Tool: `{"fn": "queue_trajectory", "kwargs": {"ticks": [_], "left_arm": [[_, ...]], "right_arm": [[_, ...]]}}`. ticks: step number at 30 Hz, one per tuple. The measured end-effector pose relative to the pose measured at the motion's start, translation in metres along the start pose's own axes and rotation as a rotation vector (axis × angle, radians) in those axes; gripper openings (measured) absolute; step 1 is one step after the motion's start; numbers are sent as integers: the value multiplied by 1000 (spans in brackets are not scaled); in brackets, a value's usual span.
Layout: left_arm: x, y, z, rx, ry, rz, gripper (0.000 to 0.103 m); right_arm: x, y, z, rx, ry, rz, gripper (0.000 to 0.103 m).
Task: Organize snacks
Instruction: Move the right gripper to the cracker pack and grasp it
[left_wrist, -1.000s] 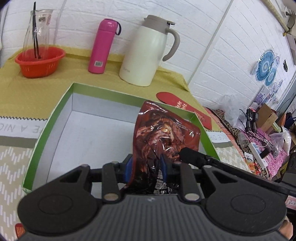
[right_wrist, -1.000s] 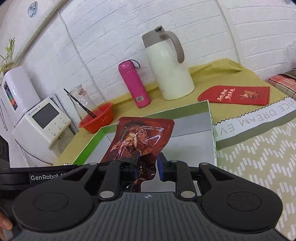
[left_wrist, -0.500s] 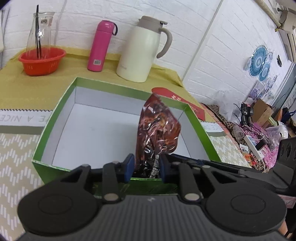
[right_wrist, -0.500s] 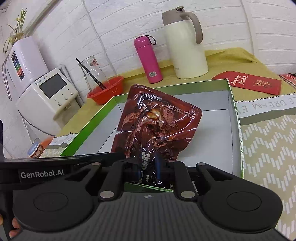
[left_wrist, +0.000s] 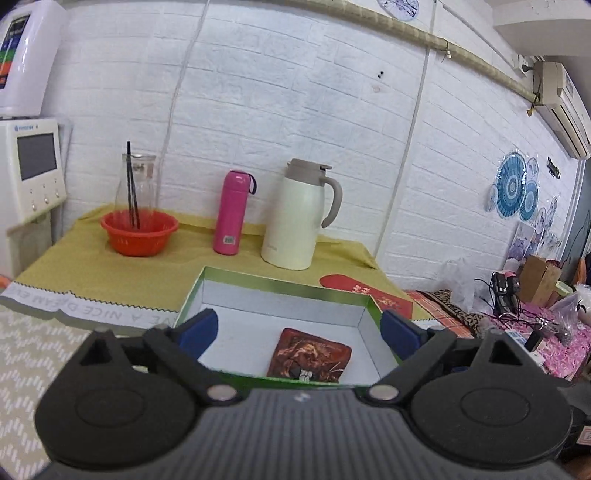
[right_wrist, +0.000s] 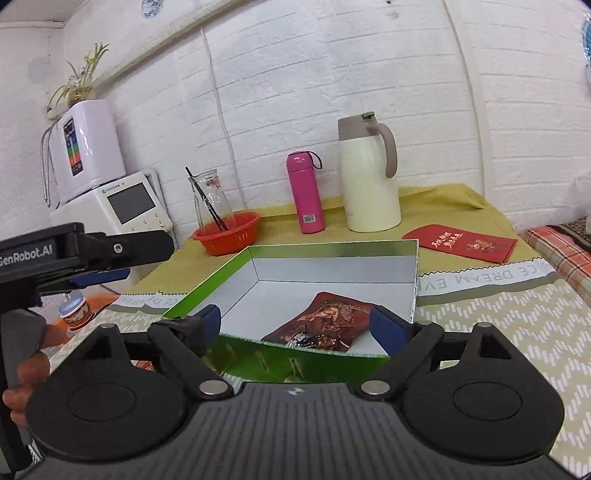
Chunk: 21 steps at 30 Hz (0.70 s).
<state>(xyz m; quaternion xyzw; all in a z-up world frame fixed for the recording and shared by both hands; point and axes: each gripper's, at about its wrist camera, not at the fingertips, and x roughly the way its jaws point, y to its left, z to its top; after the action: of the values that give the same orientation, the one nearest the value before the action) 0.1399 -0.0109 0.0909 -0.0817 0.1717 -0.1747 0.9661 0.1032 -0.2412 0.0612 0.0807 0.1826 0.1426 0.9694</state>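
**Both claws spread wide, snack pouch lying in the green box**

The left gripper (left_wrist: 299, 330) has its blue-padded fingers (left_wrist: 197, 330) spread far apart with nothing between them. Just ahead of it and below, framed between the two pads, the dark red snack pouch (left_wrist: 308, 356) lies flat on the white floor of the green box (left_wrist: 258, 282), toward the near wall and the box's right side. No finger touches the pouch.

The right gripper (right_wrist: 295, 326) is likewise wide apart and holds nothing. The same snack pouch (right_wrist: 325, 325) sits directly ahead between its pads, resting inside the green box (right_wrist: 218, 275) close to the near wall, one end slightly raised and crumpled. To the left of this claw, the left gripper's black body, marked GenRobot.AI, reaches in over the table edge.

Beyond the box, further from both claws, a white thermal jug (right_wrist: 369, 177) stands at the back of the yellow cloth, with a pink bottle (right_wrist: 306, 192) just to its left and, further left, a red bowl (right_wrist: 225, 236) holding a glass carafe (right_wrist: 210, 197) with dark sticks in it. To the right of the box lies a red envelope (right_wrist: 460, 242). At the far left a white appliance (right_wrist: 125, 205) with a screen stands against the brick wall.
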Motion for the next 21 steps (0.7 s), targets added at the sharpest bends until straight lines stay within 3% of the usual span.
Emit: {"fn": "queue_trajectory", "kwargs": {"ticks": [10,13,16,21], "left_arm": [[-62,-2,-65,-6,66,51,93],[-73,2,-88,23,97,80,93],[-80,4,-106,116,131,111,93],[-82,10,-119,192,172,131,93]], "right_arm": [[-64,-3,-48,81,-6,-45,103],[-65,5,-61,12,16,-89,103],[-55,15,-69,-97,70,-117,103],[-32,23,-71,-190,93,-127,103]]}}
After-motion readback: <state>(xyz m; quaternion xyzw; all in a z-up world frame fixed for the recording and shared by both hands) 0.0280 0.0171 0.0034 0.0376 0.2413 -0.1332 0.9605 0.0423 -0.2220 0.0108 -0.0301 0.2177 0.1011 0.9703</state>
